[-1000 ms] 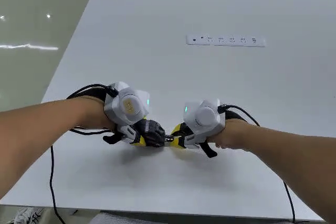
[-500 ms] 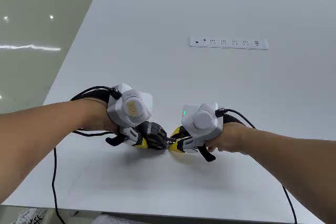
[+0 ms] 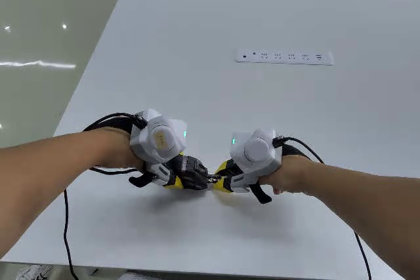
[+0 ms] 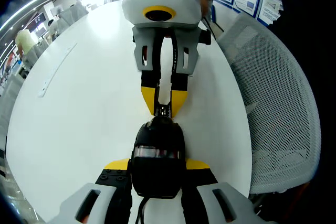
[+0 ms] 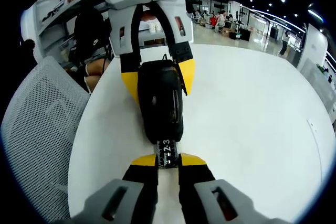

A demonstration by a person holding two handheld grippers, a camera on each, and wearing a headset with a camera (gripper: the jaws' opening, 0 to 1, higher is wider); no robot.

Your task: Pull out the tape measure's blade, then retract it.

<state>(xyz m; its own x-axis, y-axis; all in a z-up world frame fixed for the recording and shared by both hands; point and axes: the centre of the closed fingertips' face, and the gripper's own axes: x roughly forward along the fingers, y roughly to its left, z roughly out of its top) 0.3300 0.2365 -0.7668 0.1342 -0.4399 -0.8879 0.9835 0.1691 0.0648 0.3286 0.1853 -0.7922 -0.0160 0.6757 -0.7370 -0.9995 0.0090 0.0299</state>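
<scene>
On table [image 3: 262,4]: left gripper [image 4: 157,167] jaws clamp tape measure [image 5: 160,103], right gripper [image 5: 168,161] jaws pinch blade [image 5: 166,150].

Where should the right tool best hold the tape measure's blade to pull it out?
Grip the blade at its free end, the short numbered piece outside the case. Come head-on, facing the case's mouth, in line with the blade, so the pull runs straight.
</scene>
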